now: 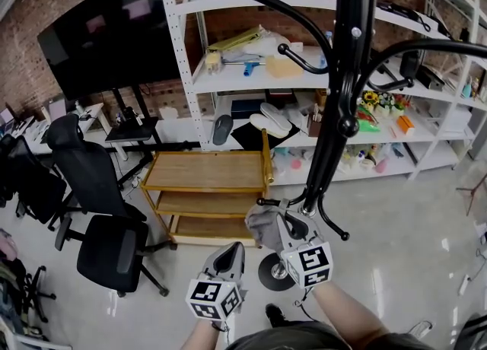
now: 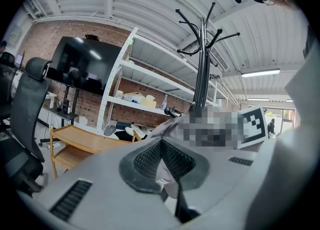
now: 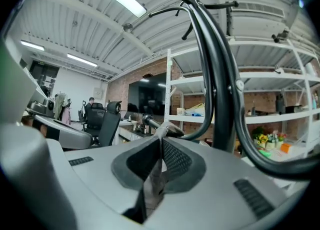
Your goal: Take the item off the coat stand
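A black coat stand [image 1: 335, 112] rises in front of me, with curved hooks at several heights. A grey cloth item [image 1: 262, 224] hangs at a low hook beside the pole. My right gripper [image 1: 282, 215] is shut on this cloth; in the right gripper view the grey fabric [image 3: 167, 130] runs from the hook's knob down between the pads of the right gripper [image 3: 161, 141]. My left gripper [image 1: 236, 248] sits lower and to the left, apart from the cloth, jaws together. In the left gripper view, beyond the left gripper [image 2: 161, 143], I see the cloth [image 2: 170, 126] and the stand [image 2: 201, 74].
A low wooden shelf trolley [image 1: 205, 172] stands just left of the stand. A black office chair [image 1: 99, 189] is further left. White shelving [image 1: 251, 74] with clutter fills the back, next to a dark screen [image 1: 106, 29]. The stand's round base [image 1: 266, 272] rests on the floor.
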The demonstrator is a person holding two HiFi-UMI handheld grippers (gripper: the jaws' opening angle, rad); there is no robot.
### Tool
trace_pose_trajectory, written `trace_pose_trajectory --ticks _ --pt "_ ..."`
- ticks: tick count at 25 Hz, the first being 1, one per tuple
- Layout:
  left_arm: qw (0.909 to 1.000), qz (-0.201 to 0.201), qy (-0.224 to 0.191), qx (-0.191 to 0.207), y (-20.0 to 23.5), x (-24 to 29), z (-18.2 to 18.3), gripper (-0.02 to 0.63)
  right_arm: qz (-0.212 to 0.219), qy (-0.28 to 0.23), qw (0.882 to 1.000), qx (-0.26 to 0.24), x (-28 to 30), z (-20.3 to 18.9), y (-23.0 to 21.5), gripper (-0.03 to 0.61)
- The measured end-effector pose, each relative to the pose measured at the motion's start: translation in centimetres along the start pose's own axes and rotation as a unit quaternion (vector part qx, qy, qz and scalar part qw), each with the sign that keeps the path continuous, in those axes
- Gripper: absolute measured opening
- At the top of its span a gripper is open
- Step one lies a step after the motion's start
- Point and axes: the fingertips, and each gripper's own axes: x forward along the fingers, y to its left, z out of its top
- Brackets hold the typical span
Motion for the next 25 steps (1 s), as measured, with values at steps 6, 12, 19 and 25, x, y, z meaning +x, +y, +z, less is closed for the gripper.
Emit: trace_pose_trajectory --ticks 6,12,19,25 --pt "1.0 0.004 -0.007 0.001 0.1 -0.8 0.6 0.008 0.014 -0.011 1.0 0.005 -0.2 1.1 1.3 0.028" --pt "0.9999 0.009 -0.012 0.004 0.1 -2.1 0.5 0.008 0.018 -0.029 0.999 0.005 -0.5 3.2 2.2 0.028" --pt "0.9995 0.024 -0.018 0.004 0.6 -3.7 0.5 0.008 0.035 -0.042 0.998 0.009 0.0 4.6 3.5 0.028" --pt "0.9992 0.034 -0.021 0.005 0.8 -5.0 0.9 0.008 0.059 -0.045 0.997 0.003 1.0 5.8 5.7 0.028"
